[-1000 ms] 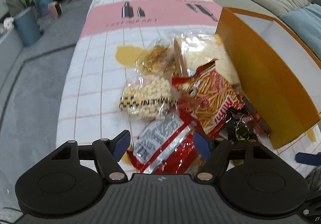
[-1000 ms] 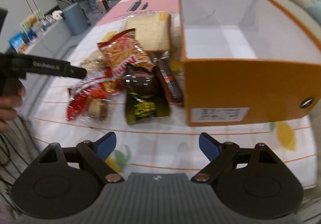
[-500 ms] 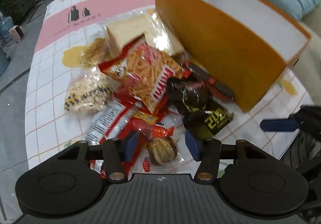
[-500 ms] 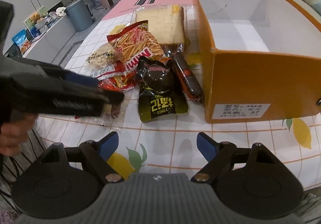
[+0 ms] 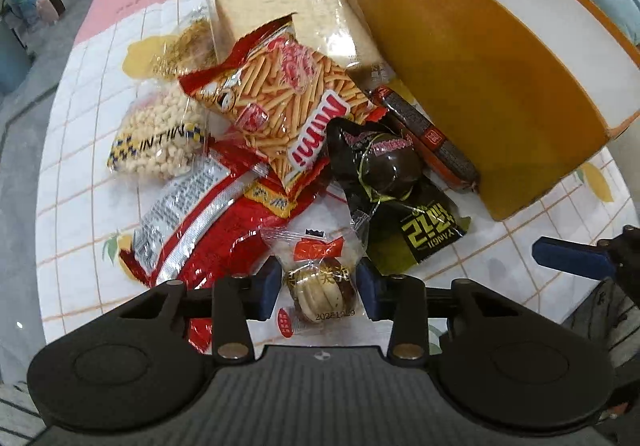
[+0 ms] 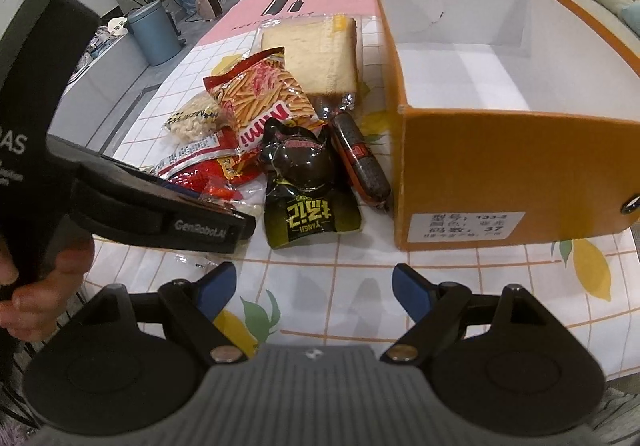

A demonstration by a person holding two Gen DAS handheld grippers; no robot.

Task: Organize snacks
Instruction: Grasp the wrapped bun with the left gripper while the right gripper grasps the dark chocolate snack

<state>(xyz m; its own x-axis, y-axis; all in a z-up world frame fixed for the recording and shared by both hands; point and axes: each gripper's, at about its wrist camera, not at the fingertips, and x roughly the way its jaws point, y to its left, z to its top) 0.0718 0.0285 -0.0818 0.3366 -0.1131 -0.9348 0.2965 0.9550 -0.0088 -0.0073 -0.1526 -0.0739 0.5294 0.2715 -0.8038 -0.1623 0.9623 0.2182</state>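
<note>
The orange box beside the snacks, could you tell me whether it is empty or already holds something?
Empty: the right wrist view shows the orange box open-topped with bare white walls and floor.

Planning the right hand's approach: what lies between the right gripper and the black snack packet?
In the right wrist view, only bare tablecloth separates the open right gripper from the black snack packet.

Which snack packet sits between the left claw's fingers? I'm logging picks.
The small clear-wrapped round pastry, nearest packet in the pile; left claw straddles it, not visibly clamped.
</note>
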